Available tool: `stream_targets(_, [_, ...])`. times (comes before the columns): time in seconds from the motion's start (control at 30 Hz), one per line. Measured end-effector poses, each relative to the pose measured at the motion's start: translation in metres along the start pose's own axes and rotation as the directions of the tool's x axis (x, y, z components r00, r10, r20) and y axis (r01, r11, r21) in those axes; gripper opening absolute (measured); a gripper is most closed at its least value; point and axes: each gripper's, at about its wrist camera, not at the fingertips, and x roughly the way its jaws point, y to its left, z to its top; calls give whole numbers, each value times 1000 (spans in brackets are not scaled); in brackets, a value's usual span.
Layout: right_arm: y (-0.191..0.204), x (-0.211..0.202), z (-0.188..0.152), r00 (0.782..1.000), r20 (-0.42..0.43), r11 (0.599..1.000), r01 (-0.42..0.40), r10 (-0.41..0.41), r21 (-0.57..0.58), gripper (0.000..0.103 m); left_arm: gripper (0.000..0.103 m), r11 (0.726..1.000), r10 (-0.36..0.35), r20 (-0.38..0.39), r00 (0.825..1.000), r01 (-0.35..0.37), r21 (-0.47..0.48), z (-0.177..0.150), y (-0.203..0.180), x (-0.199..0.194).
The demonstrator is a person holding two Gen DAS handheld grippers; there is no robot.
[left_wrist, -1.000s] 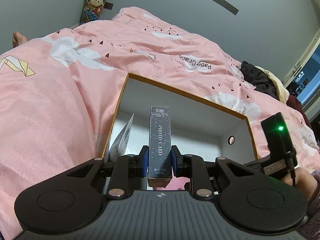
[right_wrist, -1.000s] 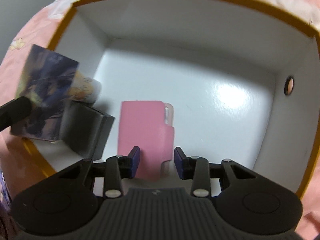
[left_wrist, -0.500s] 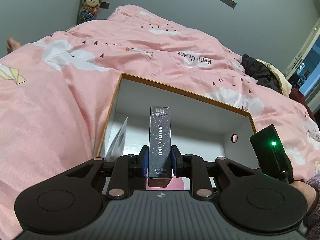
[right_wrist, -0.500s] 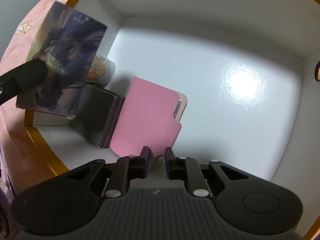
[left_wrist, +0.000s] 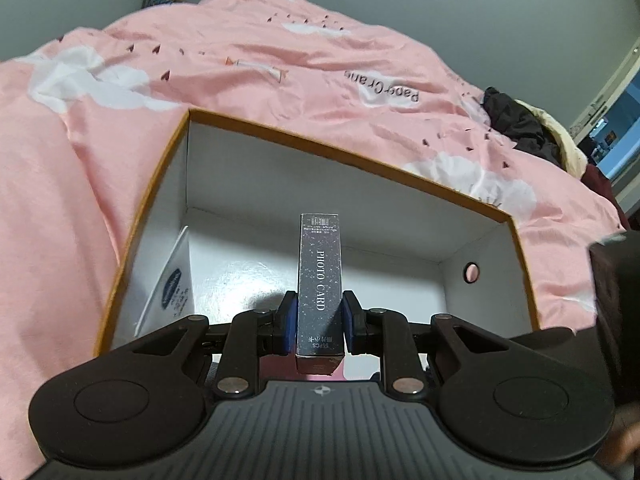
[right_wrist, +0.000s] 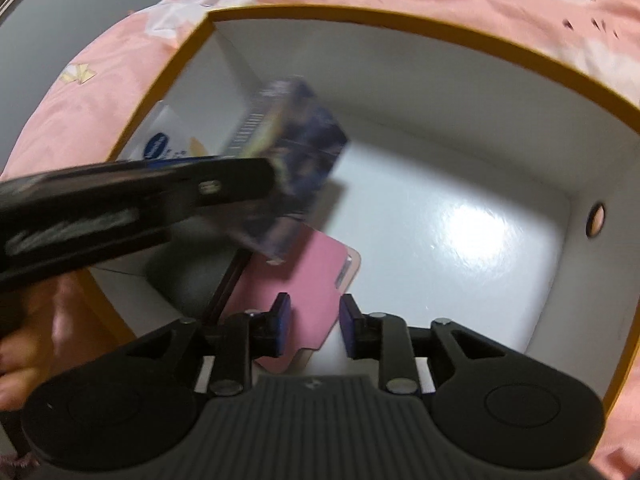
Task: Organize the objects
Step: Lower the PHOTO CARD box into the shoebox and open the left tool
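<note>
My left gripper (left_wrist: 320, 322) is shut on a dark photo card box (left_wrist: 320, 280), held upright over the open white box with an orange rim (left_wrist: 344, 156). In the right wrist view the same card box (right_wrist: 292, 176) hangs blurred above the box floor, held by the left gripper (right_wrist: 276, 176). My right gripper (right_wrist: 314, 326) is open and empty, just above a pink case (right_wrist: 296, 284) lying flat on the box floor. A dark flat object (right_wrist: 192, 280) lies left of the pink case.
A white packet with a blue logo (left_wrist: 172, 284) leans against the box's left wall; it also shows in the right wrist view (right_wrist: 168, 140). The pink duvet (left_wrist: 240, 60) surrounds the box. A finger hole (right_wrist: 595, 220) is in the right wall.
My right gripper opened, let go of the pink case and pulled back upward. My left gripper carried the photo card box further over the white box, toward its middle.
</note>
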Motion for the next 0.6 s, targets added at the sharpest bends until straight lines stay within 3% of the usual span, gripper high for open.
stream_targets(0.27, [1, -4, 5, 999, 31, 999, 9, -8, -40, 30, 26, 1000, 17, -57, 998, -18, -9, 6, 10, 15])
stream_targets(0.6, [8, 1, 16, 999, 53, 998, -1, 4, -59, 37, 31, 979, 72, 36, 997, -77, 189, 8, 4, -46])
